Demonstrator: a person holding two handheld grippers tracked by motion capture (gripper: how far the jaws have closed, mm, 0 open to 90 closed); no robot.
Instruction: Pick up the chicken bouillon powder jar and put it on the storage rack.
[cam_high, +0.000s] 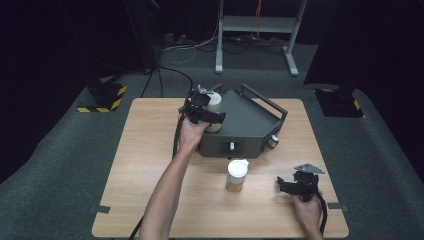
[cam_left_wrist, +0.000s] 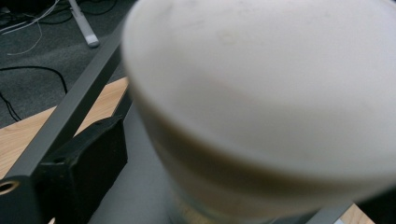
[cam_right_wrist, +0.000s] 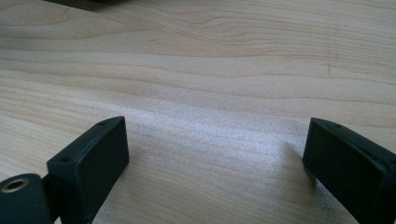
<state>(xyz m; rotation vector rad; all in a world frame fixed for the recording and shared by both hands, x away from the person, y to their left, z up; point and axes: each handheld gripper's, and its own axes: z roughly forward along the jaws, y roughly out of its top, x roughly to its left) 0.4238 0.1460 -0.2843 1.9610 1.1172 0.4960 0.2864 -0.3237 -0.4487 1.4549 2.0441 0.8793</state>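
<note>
A white-lidded jar (cam_high: 214, 103) with pale tan contents stands at the left end of a dark grey tray (cam_high: 250, 125). My left gripper (cam_high: 212, 113) reaches around that jar from the near left. In the left gripper view the jar (cam_left_wrist: 261, 93) looms blurred and very close. The left finger (cam_left_wrist: 84, 163) stands a little off the jar's side, so the jaws are open with the jar between them. A second white-lidded jar (cam_high: 236, 175) stands on the wooden table in front of the tray. My right gripper (cam_high: 286, 184) rests low over the table at the front right, open and empty (cam_right_wrist: 215, 149).
The tray has a raised rail (cam_left_wrist: 70, 121) along its edge, a handle at its back (cam_high: 265, 100) and a knob on its front right. The wooden table (cam_high: 150, 165) ends close behind my right hand. Beyond it are dark carpet, cables and a metal stand (cam_high: 255, 30).
</note>
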